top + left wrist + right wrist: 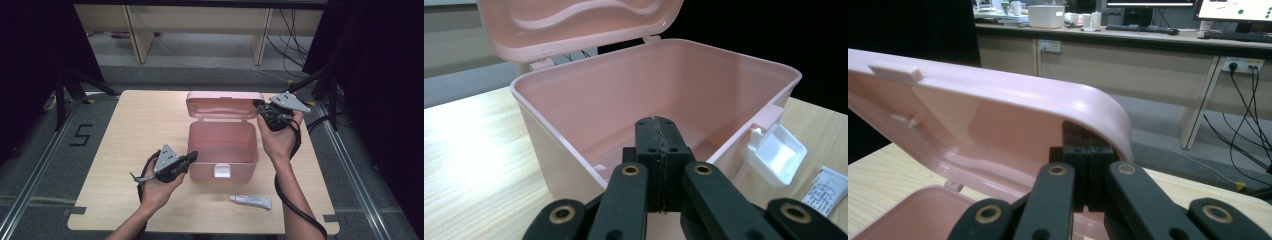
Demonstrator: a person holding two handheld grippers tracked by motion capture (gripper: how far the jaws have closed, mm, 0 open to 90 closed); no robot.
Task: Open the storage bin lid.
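Now mid-table: pink box (223,150), open, lid (224,105) standing up at its far edge, long axis left to right. Right gripper (261,111) at the lid's right corner, fingers (1088,175) pressed together, empty, tips touching the lid's edge. Left gripper (192,156) at the box's near-left corner, fingers (659,145) likewise closed on nothing, aimed over the rim into the empty interior. White latch (222,171) on the near wall. Small tube (251,201) near-right of the box, nearer the right hand; bare table all round.
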